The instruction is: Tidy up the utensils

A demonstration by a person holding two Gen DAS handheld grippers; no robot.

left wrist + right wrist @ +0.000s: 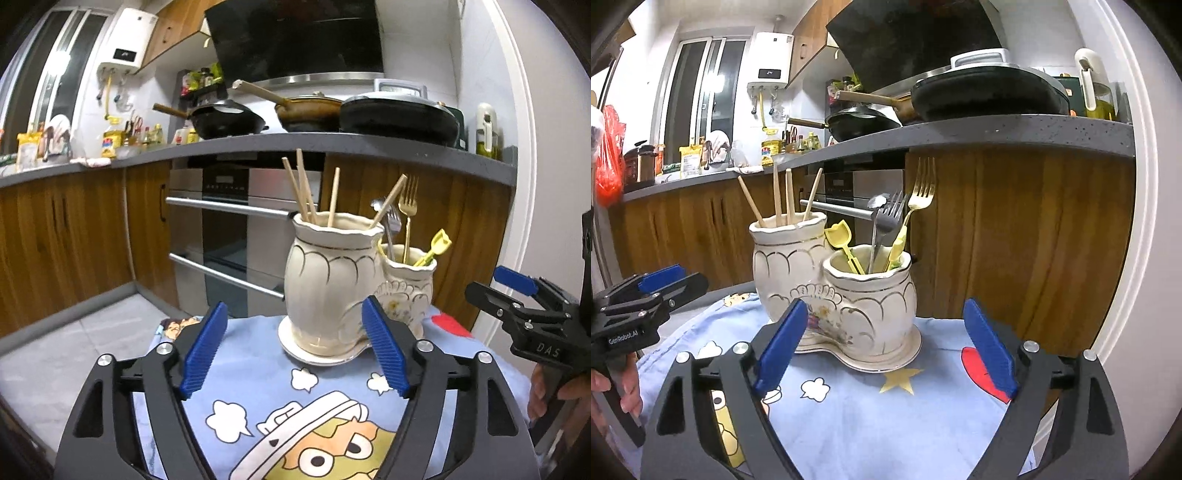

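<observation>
A cream ceramic double utensil holder stands on a table under a blue cartoon cloth. Its tall pot holds several wooden chopsticks. Its short pot holds a gold fork, a silver fork, a silver spoon and yellow plastic utensils. My left gripper is open and empty just in front of the holder. My right gripper is open and empty, also facing it; it shows in the left wrist view.
Behind the table are wooden cabinets, a steel oven and a grey countertop with pans and bottles. The left gripper shows at the left edge of the right wrist view.
</observation>
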